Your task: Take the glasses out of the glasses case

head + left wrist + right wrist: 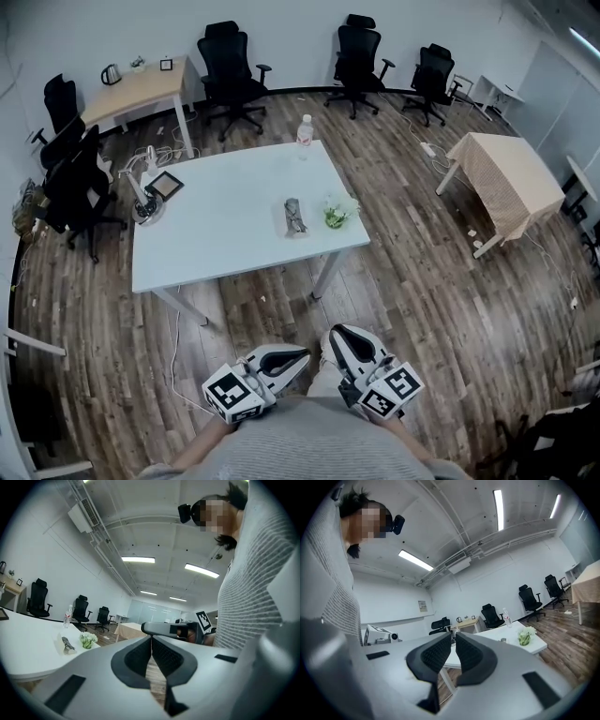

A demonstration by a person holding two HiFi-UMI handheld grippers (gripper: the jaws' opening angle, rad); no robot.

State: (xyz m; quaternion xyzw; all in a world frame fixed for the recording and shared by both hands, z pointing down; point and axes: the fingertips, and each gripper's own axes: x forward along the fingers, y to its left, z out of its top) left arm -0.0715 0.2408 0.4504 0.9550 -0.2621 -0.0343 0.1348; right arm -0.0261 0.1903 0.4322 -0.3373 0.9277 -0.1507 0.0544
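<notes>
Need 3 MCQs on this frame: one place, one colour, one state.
1. Where is the glasses case? A on the white table, beside the small flowers; B on the wooden desk; C on the floor.
2. Colour of the office chairs? A black; B red; C white.
3. Left tongs? A shut, empty; B clamped on the case; C wide open.
Key: A, the case lies mid-table by the flowers; A, every chair in view is black; A, its pads meet with nothing between.
</notes>
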